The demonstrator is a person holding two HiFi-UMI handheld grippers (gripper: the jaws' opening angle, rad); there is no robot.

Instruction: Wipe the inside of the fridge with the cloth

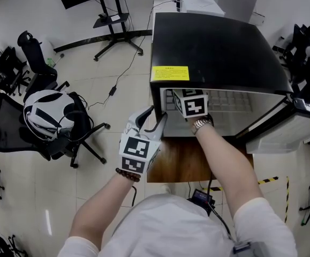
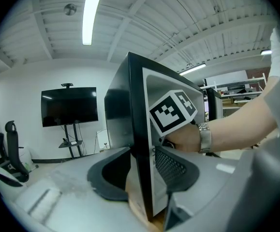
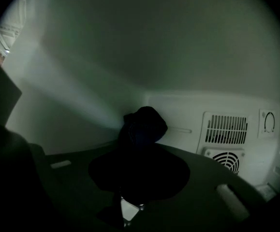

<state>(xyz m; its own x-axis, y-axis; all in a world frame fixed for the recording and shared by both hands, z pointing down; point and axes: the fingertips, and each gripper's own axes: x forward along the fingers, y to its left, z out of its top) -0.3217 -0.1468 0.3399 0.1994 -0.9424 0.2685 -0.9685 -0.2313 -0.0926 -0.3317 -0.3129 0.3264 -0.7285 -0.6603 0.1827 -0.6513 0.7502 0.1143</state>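
Two grippers in play, both on the job.

Left gripper [image 2: 142,178]: jaws straddle the front edge of the fridge [image 1: 213,47] side wall, one pad outside, one inside, closed on that edge. In the head view it sits at 9 o'clock of the fridge opening, under the yellow label [image 1: 169,73].

Right gripper [image 3: 139,178]: reached inside the cavity. Only its marker cube and the wristwatch [image 1: 202,124] show at the opening in the head view. Jaws clamped on the cloth [image 3: 142,125], a dark wad sticking out at 12 o'clock of the jaws, close to the rear wall. I can't tell whether the cloth touches the wall.

Rear wall: vent grille [image 3: 225,128] at 3 o'clock of the cloth, round fan grille [image 3: 225,161] just below it, thermostat dial [image 3: 269,122] further out at 3.

Fridge door [image 1: 299,127] hangs open at 3 o'clock. The fridge stands on a wooden table [image 1: 181,162]. Office chair [image 1: 63,138] well clear at 9 o'clock.
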